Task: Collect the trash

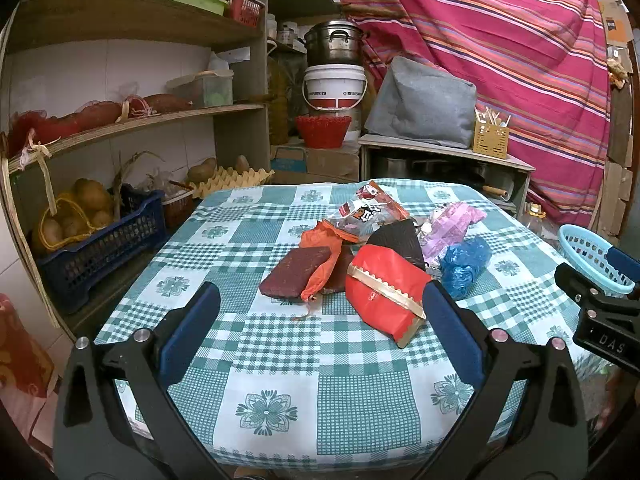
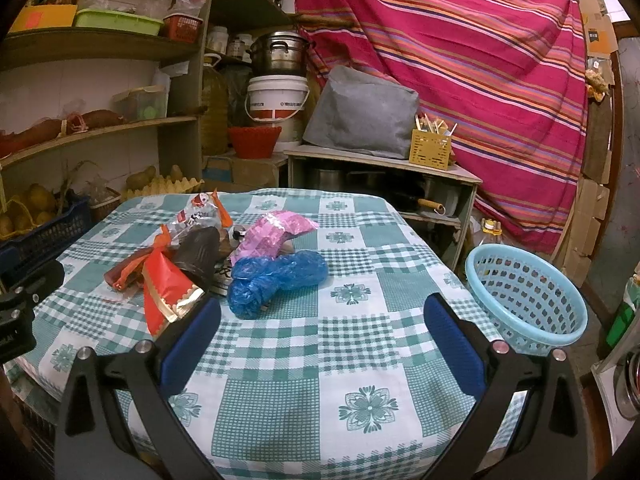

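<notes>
Hovering with jaws spread wide and gripping nothing, left gripper (image 1: pixel 320 320) and right gripper (image 2: pixel 322 322) low in frame, presumably readying to pick from the crumpled wrapper heap, red gold-trimmed paper packet (image 1: pixel 386 298) foremost, mid-frame on the green checked tablecloth (image 2: pixel 360 360), pale blue perforated plastic basket (image 2: pixel 524 300) waiting at right.

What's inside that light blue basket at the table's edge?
The light blue basket looks empty: only its perforated wall and bottom show in the right wrist view. The near rim hides a strip of the inside, so something small there would not show.
</notes>
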Demonstrator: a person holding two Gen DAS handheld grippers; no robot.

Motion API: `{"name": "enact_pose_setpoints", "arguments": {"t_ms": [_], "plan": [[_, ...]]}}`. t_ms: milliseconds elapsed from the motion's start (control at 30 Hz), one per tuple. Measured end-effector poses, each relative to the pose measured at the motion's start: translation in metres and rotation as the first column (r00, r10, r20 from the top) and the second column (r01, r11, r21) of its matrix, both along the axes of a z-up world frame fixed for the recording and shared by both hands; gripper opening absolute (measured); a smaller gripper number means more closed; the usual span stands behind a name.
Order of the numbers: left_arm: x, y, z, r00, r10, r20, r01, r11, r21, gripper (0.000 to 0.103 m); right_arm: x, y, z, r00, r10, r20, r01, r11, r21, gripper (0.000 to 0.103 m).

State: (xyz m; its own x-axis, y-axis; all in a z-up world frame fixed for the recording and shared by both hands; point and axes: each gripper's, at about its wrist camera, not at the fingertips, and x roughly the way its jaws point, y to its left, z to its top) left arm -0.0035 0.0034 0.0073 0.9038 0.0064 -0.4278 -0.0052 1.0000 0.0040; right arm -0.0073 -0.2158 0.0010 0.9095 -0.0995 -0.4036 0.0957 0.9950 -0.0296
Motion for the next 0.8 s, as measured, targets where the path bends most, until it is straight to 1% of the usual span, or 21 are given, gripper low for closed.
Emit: {"name": "enact_pose_setpoints", "arguments": {"t_ms": [800], "plan": [[0.0000, -0.0001, -0.0002, 1.000, 0.000, 0.000, 0.000, 1.000, 0.000, 0.098, -0.0004, -0.0002, 0.0004, 1.000, 0.000, -0.003, 0.000, 1.000, -0.001, 0.099]]}}
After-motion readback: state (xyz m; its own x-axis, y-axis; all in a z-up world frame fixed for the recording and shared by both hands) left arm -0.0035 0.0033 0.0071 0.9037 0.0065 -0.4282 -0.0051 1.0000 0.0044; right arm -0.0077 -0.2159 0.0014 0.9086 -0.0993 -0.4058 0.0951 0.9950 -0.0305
